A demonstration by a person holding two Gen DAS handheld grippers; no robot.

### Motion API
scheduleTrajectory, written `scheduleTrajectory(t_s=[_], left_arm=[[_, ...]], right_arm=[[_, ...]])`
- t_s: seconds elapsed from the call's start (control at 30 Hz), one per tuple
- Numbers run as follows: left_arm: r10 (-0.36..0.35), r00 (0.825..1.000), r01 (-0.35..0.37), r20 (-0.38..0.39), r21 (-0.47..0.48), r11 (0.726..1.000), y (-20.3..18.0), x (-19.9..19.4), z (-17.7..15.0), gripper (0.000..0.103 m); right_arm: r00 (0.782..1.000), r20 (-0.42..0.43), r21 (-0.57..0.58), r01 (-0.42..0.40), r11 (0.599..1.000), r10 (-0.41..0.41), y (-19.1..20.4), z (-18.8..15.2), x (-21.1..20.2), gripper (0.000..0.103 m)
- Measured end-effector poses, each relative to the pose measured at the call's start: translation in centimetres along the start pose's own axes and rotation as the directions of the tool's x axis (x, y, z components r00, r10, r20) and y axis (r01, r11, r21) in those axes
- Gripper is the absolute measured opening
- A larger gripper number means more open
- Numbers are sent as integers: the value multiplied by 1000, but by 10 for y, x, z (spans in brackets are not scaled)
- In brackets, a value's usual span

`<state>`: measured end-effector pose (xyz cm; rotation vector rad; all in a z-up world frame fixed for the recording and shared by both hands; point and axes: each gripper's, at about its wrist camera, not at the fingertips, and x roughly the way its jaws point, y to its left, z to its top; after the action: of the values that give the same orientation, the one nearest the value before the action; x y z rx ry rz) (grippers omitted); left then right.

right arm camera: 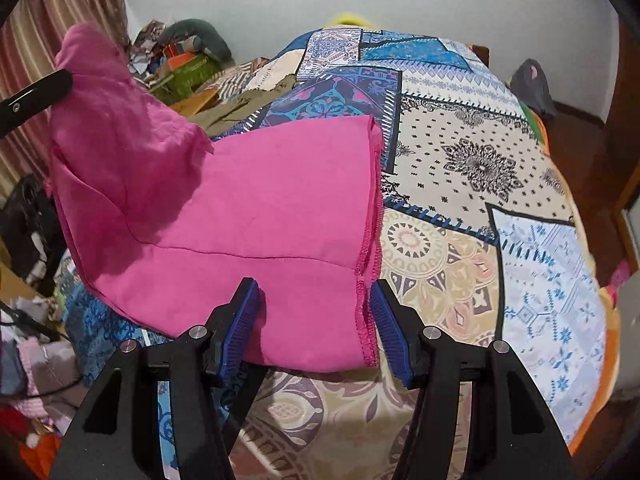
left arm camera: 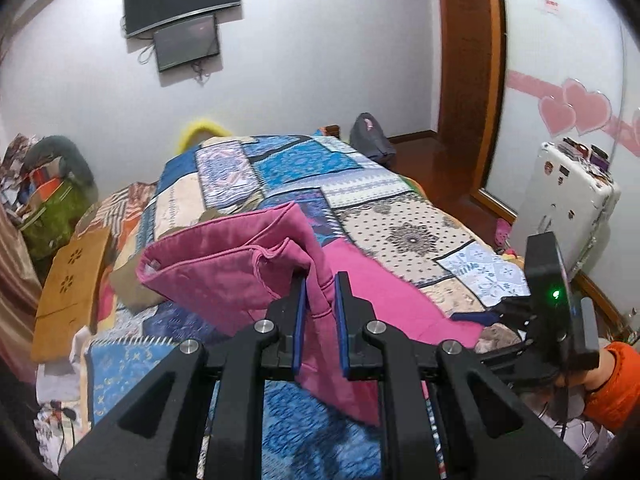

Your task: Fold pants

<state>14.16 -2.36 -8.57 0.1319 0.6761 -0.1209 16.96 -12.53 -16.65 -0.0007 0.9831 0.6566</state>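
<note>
The pink pants (right arm camera: 256, 208) lie partly on the patchwork bedspread (right arm camera: 480, 168). My left gripper (left arm camera: 320, 280) is shut on one end of the pants (left arm camera: 224, 264) and holds it lifted above the bed, the cloth hanging down between the blue pads. In the right wrist view the left gripper's finger (right arm camera: 36, 92) shows at the upper left with the raised cloth. My right gripper (right arm camera: 314, 300) is open, its blue pads on either side of the near stitched edge of the pants, low over the bed. The right gripper's body shows in the left wrist view (left arm camera: 560, 312).
A wooden folding board (left arm camera: 68, 284) and clutter lie left of the bed. An olive garment (right arm camera: 240, 104) lies on the far left of the bedspread. A white suitcase (left arm camera: 568, 192) stands at the right, and a grey bag (left arm camera: 372, 136) sits beyond the bed's foot.
</note>
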Motion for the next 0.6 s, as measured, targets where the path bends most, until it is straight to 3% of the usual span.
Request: scheduleTrajectory(t_s=[0.33,0.6], left_arm=[[-127,990,129,-58,40,991,-46,37,11,12],[-215,965,218,-152,-2,976,-63,70,1,10]], right_arm=[[999,12,7,-33,999,32,-5,-6,-10,55],[999,11,9,44,999,-44,-26,-15,-22,55]])
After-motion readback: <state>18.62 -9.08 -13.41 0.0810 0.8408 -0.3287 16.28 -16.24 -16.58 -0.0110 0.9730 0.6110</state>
